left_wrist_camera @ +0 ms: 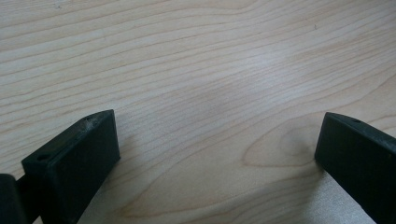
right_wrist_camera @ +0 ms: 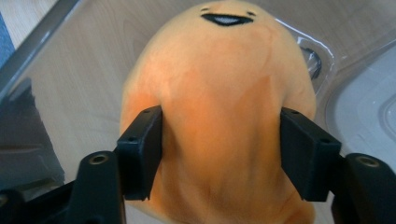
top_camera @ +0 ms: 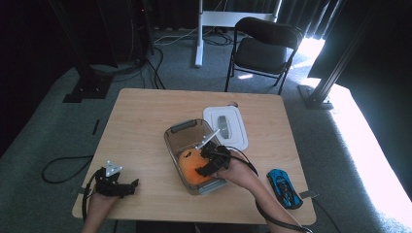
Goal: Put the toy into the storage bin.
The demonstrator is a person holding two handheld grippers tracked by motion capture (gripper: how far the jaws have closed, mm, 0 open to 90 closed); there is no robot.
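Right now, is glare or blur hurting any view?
High view: sunlight blows out the floor at right, while the table reads fine. Right gripper view: orange plush toy sharp, with reflections on the clear bin wall. Left gripper view: wood grain sharp, jaws slightly soft.

Orange plush toy, soft and egg-shaped, with a small black smiling mouth and two tiny eyes stitched at the far end. Lying inside a clear plastic bin with grey handles, toward the bin's near end, face end pointing away along the bin floor. Pinched at both flanks between the two black jaws of the right gripper, fabric dented inward at each pad. Bin open, lid off, standing near the middle of the tabletop, angled toward the near right edge.
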